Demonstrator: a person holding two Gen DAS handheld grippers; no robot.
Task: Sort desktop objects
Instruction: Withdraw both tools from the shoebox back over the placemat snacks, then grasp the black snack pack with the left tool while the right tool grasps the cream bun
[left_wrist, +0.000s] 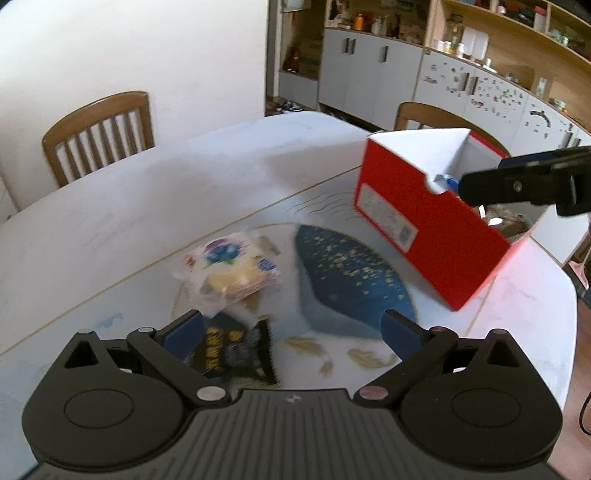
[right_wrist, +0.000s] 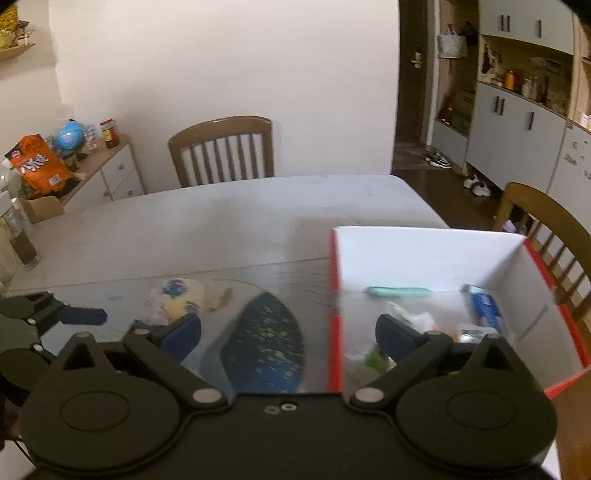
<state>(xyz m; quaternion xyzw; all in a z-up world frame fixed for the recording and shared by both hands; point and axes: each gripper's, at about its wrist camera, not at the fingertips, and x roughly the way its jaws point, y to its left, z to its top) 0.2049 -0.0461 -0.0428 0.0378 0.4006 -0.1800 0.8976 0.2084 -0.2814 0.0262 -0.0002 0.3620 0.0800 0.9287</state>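
My left gripper (left_wrist: 291, 332) is open and empty, low over the table. Just ahead of its left finger lie a black and gold packet (left_wrist: 232, 354) and a clear bag of pastel snacks (left_wrist: 229, 273). A red box (left_wrist: 432, 236) with a white inside stands to the right. My right gripper (right_wrist: 288, 336) is open and empty, straddling the box's left wall (right_wrist: 334, 314). In the box lie a teal item (right_wrist: 399, 291), a blue and white tube (right_wrist: 487, 306) and crumpled wrappers (right_wrist: 410, 321). The snack bag (right_wrist: 177, 299) shows left of the box.
A blue and gold patterned mat (left_wrist: 351, 280) lies between the snacks and the box. Wooden chairs (right_wrist: 221, 151) stand at the far and right sides of the white table (right_wrist: 221, 214). A dark bottle (right_wrist: 22, 240) stands at the table's left edge.
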